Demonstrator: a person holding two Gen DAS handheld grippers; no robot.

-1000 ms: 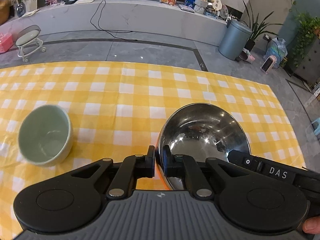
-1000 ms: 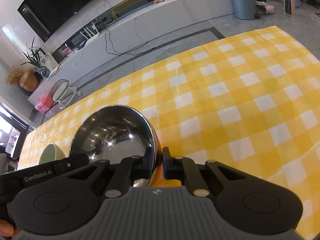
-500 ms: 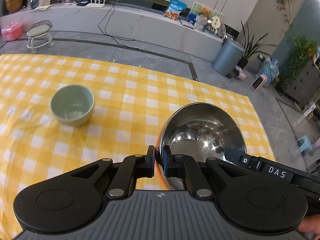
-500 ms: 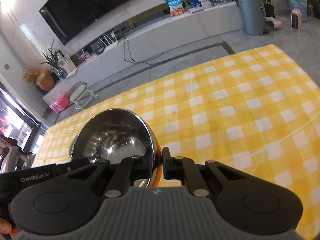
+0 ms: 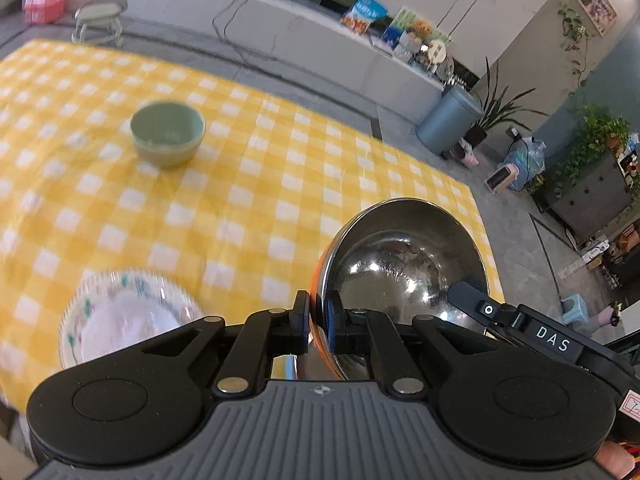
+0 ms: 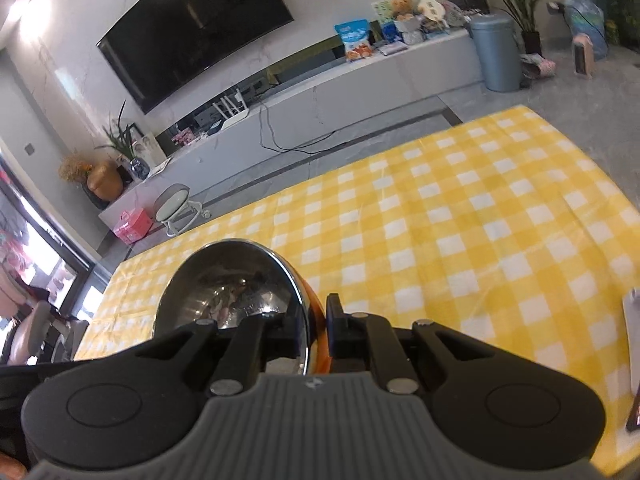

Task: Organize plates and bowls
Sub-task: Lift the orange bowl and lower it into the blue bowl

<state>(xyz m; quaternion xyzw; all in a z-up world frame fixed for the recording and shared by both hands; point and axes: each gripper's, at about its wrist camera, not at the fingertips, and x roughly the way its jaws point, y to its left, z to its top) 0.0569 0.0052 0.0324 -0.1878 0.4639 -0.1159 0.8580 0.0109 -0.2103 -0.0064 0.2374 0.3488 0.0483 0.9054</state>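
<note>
Both tongs, left [image 5: 317, 316] and right [image 6: 316, 320], pinch steel bowl [image 5: 404, 260] rim, lifted; green bowl [image 5: 167, 133] ahead-left, plate [image 5: 128, 312] beside left tong unstacked.

Bright daylight; strong fisheye bending at edges. Left wrist view motion-blurred, worst lower left over patterned plate [image 5: 120, 312]. Right wrist view sharper, window glare far left, wall hotspot upper left.

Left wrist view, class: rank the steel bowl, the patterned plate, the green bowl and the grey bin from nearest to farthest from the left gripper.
1. Steel bowl: its rim is clamped in the left gripper.
2. Patterned plate: on the cloth, just left.
3. Green bowl: farther up the cloth, left.
4. Grey bin: on the floor beyond the table, right.
</note>
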